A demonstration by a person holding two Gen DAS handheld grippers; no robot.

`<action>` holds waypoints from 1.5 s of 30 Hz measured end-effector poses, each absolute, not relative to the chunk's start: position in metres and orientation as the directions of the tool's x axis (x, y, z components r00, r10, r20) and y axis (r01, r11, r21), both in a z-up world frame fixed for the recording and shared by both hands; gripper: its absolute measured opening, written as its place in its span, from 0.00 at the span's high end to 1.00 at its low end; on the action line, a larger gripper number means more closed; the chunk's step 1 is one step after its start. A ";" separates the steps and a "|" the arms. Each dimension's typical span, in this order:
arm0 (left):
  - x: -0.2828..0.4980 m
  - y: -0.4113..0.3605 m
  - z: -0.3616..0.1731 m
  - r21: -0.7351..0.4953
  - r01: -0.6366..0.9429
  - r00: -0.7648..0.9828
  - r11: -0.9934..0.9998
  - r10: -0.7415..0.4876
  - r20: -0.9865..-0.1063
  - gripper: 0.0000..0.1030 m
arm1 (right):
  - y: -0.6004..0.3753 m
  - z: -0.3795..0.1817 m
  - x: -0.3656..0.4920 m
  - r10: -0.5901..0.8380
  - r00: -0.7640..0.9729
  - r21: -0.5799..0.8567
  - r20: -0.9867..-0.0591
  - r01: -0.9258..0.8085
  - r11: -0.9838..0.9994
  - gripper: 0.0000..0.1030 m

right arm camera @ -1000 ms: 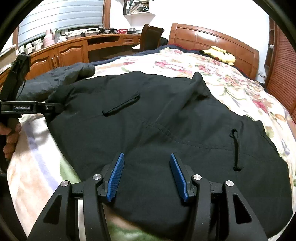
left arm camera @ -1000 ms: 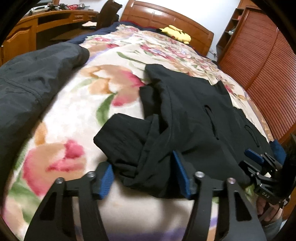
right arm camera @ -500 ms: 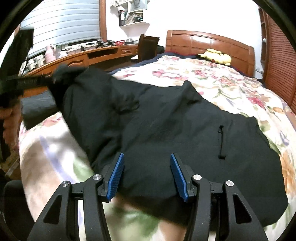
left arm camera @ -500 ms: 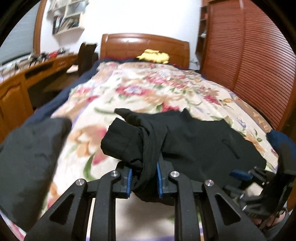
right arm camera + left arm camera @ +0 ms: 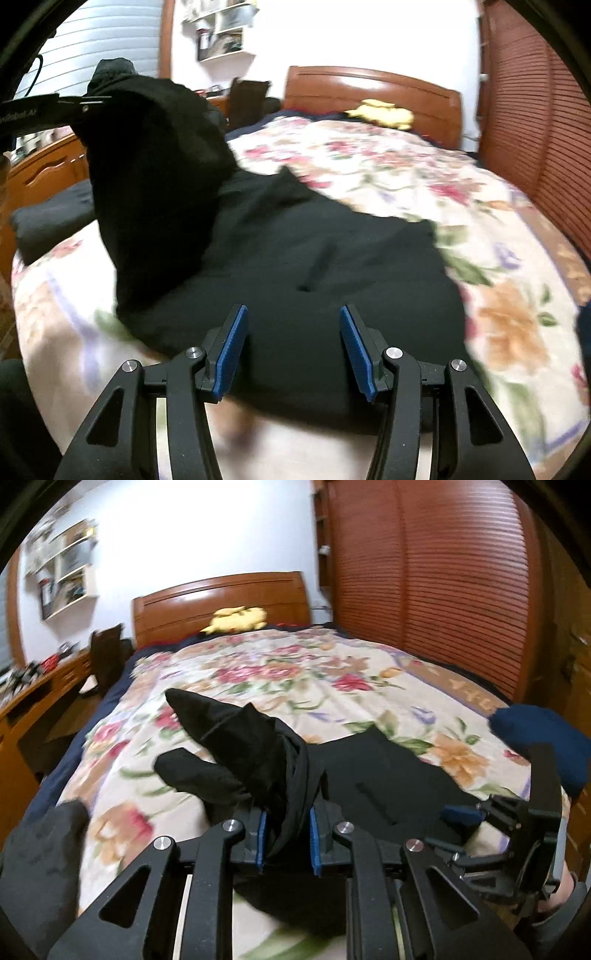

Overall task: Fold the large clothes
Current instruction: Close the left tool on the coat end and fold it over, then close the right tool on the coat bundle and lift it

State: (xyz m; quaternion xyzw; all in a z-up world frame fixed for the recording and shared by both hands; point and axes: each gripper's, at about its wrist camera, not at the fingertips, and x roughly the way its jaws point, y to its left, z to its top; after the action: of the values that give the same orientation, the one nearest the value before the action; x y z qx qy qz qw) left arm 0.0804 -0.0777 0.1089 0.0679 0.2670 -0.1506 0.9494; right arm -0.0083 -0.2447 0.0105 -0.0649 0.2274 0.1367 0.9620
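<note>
Since one second ago, the gathered edge of the black garment (image 5: 258, 760), then lying flat on the bed between wide-set blue pads, has been lifted clear of the floral bedspread (image 5: 295, 672), and the bunched cloth is now carried high at the left of the right wrist view. The bedspread covers the whole bed, with the wooden headboard (image 5: 221, 598) at its far end and a slatted wooden wardrobe (image 5: 443, 590) along the right side. The main body of the black garment (image 5: 314, 266) is spread flat on the near part of the bedspread, while one side is drawn up and hangs in folds from the left gripper (image 5: 286, 840). A second dark grey garment (image 5: 40, 867) is seen at the near left edge of the bed, apart from the black one. A yellow plush toy (image 5: 236, 618) lies just in front of the headboard. The jaws of the left gripper are closing, and a thick fold of the black garment is pinched between the blue pads (image 5: 261, 834). The right gripper (image 5: 291, 347) is held above the flat part of the garment with its jaws apart and nothing clamped between them.
</note>
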 end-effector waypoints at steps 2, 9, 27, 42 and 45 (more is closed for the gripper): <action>0.082 -0.102 0.112 0.067 0.366 0.800 0.928 -0.277 -0.532 0.83 | -0.266 0.013 -0.013 0.162 0.887 -0.074 -0.432 -0.213 0.974 0.48; 0.083 -0.179 0.109 0.114 0.491 0.747 0.864 -0.350 -0.566 0.83 | -0.308 0.014 -0.020 0.064 0.908 -0.033 -0.415 -0.085 0.996 0.48; 0.051 -0.111 0.109 -0.070 0.469 0.740 0.880 -0.435 -0.514 0.21 | -0.288 0.006 -0.010 0.070 0.913 -0.073 -0.403 -0.108 0.992 0.48; 0.043 -0.019 0.055 -0.104 0.290 0.810 0.951 -0.302 -0.503 0.21 | -0.267 0.012 -0.014 0.143 0.924 -0.084 -0.355 -0.183 0.979 0.48; 0.041 -0.004 0.046 -0.118 0.270 0.812 0.956 -0.292 -0.505 0.21 | -0.255 0.018 -0.006 0.159 0.920 -0.098 -0.357 -0.206 0.974 0.48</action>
State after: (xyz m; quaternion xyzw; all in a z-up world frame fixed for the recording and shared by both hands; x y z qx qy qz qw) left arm 0.0413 -0.0039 0.0465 -0.0202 0.2685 -0.1476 0.9517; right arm -0.0060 -0.2550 0.0185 -0.0668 0.1761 0.0935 0.9776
